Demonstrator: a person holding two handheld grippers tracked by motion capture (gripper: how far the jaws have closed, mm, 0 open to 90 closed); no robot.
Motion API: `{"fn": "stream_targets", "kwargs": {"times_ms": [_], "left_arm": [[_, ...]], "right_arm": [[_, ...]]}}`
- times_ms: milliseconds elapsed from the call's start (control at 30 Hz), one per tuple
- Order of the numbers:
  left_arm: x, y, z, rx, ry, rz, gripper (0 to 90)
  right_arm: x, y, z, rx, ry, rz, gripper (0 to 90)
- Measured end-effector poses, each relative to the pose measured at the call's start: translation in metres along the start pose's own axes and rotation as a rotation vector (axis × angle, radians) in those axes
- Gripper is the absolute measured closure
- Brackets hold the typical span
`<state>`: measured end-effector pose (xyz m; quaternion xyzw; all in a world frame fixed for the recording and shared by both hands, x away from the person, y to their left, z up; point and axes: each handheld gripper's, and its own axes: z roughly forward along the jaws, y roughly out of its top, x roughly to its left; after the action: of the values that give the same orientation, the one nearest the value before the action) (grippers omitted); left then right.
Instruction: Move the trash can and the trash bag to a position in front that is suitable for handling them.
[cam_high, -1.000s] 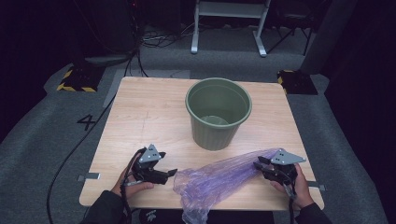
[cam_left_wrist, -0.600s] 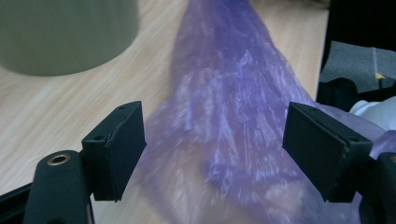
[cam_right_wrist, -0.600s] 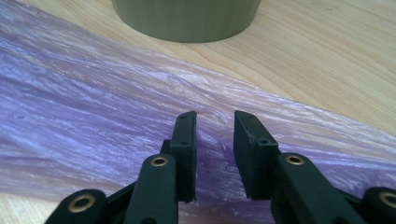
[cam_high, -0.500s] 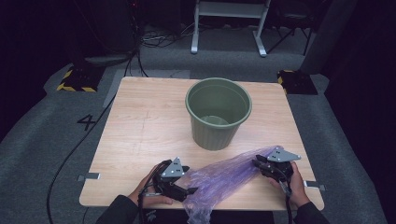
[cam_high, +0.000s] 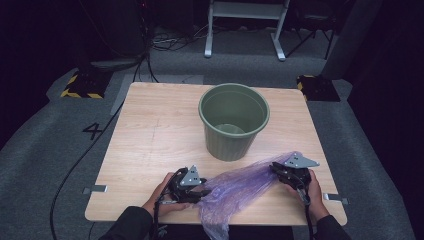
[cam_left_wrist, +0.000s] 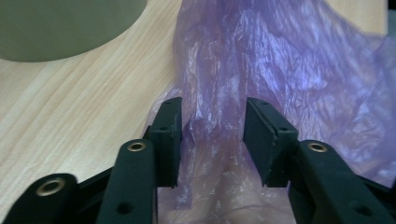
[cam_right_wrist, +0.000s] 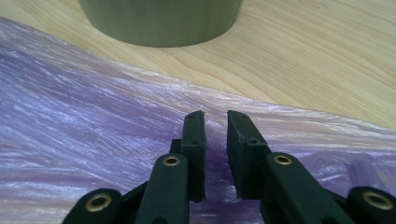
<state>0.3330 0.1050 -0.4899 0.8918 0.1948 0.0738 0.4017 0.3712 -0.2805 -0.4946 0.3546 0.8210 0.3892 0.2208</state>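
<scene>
While right tongs (cam_right_wrist: 215, 140) pinch the purple bag (cam_high: 240, 187), left tongs (cam_left_wrist: 212, 135) gape — straddling it.

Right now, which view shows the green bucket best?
The high view: the green bucket stands whole and upright on the table, its rim and inside visible. The left gripper view catches just a corner of its wall; the right gripper view just its lower wall, beyond the purple bag.

floor: grey carpet (cam_high: 45, 150) | white frame legs (cam_high: 245, 30) behind | surroundings dark, possibly unlit | hazard-striped blocks (cam_high: 80, 86)
</scene>
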Motion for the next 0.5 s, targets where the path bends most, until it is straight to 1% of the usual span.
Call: {"fn": "stream_targets", "kwargs": {"times_ms": [33, 100, 133, 167, 200, 233, 333, 400, 500], "left_arm": [[0.001, 0.0, 0.002, 0.007, 0.01, 0.009, 60.1], [0.005, 0.001, 0.005, 0.011, 0.009, -0.002, 60.4], [0.006, 0.002, 0.007, 0.016, 0.006, 0.004, 61.1], [0.007, 0.003, 0.008, 0.023, 0.016, 0.013, 61.0], [0.009, 0.004, 0.01, 0.023, 0.02, 0.012, 61.1], [0.01, 0.004, 0.011, 0.023, 0.012, 0.012, 61.7], [0.014, 0.006, 0.015, 0.035, 0.025, 0.013, 62.6], [0.017, 0.007, 0.017, 0.037, 0.027, 0.01, 63.6], [0.022, 0.008, 0.018, 0.032, 0.041, 0.01, 64.1]], "right_arm": [[-0.001, 0.001, 0.001, 0.0, -0.003, -0.001, 77.8], [-0.003, 0.002, 0.004, 0.0, -0.009, 0.001, 77.8], [-0.004, 0.003, 0.005, 0.001, -0.01, 0.004, 77.9], [-0.005, 0.004, 0.007, 0.002, -0.014, 0.008, 77.9], [-0.007, 0.004, 0.009, 0.004, -0.016, 0.01, 78.0], [-0.009, 0.005, 0.01, 0.004, -0.02, 0.014, 78.2], [-0.015, 0.007, 0.015, 0.005, -0.029, 0.032, 78.2], [-0.018, 0.009, 0.018, -0.001, -0.031, 0.044, 78.4], [-0.021, 0.012, 0.023, -0.008, -0.043, 0.046, 78.3]]}}
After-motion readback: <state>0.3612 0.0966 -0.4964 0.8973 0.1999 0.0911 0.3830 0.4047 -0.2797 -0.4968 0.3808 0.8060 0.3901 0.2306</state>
